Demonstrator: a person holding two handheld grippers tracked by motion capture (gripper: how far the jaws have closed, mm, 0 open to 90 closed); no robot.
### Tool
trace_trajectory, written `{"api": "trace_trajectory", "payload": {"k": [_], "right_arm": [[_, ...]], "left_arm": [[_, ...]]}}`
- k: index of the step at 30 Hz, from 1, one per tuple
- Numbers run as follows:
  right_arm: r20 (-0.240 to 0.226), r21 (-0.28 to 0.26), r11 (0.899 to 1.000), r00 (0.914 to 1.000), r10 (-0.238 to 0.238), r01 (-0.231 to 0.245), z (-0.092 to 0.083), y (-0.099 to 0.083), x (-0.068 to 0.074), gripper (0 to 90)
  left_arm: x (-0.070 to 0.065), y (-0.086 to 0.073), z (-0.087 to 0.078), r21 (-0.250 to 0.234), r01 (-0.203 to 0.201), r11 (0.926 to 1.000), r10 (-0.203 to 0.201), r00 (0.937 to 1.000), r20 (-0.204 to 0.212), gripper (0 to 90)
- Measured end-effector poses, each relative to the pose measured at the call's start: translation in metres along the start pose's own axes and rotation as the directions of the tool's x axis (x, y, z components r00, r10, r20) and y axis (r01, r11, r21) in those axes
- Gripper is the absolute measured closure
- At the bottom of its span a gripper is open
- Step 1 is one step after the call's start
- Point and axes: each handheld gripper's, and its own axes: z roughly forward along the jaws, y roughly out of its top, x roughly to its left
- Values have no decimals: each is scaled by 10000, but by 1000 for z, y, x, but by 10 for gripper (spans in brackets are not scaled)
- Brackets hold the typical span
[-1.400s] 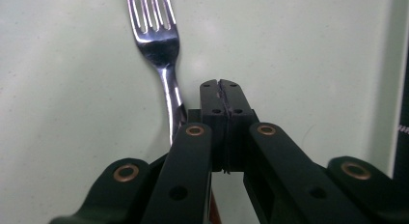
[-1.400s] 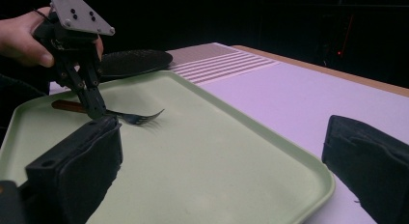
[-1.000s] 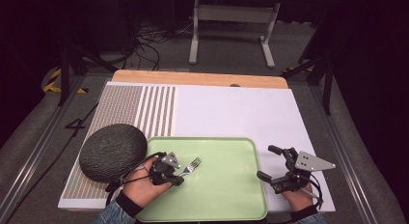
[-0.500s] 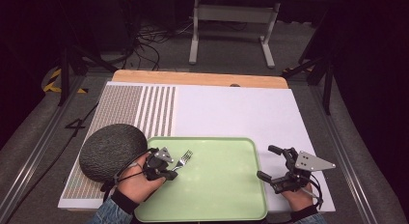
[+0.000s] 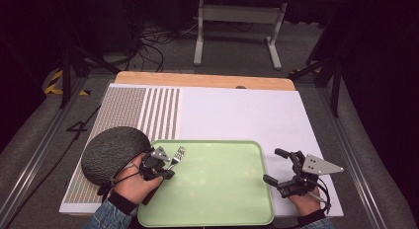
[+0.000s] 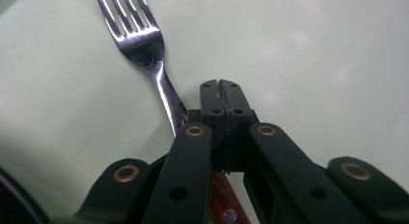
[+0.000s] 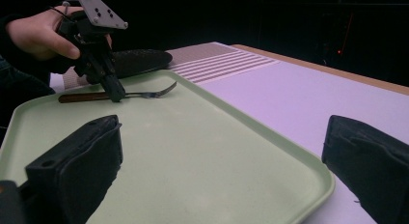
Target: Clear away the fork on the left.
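Observation:
A metal fork [image 5: 178,153] with a brown wooden handle lies flat at the left end of a pale green tray [image 5: 222,199]. My left gripper [image 5: 170,174] is shut, its tips down at the fork's neck. In the left gripper view the jaws [image 6: 222,86] meet with nothing between them, and the fork [image 6: 140,40] runs past their left side and under them. The right gripper view shows that gripper [image 7: 115,94] touching the fork [image 7: 147,94] on the tray [image 7: 193,151]. My right gripper [image 5: 272,165] stands open at the tray's right edge, empty.
A dark grey round woven object [image 5: 111,152] sits just left of the tray, against my left hand. Tray and object rest on a white mat [image 5: 237,115] with a striped patch [image 5: 143,110] at its left. A wooden table edge [image 5: 197,80] runs along the back.
My left gripper has slid left across the tray toward the dark round object, and the fork has moved left with it. The right gripper has stayed put.

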Motion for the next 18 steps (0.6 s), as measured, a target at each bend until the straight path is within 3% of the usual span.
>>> {"api": "trace_trajectory", "payload": {"k": [18], "right_arm": [[-8, 8, 10000, 10000, 16, -16, 0, 0, 0, 13]], "left_arm": [[13, -7, -7, -4, 611, 9981, -611, 9978, -241, 900]]}}
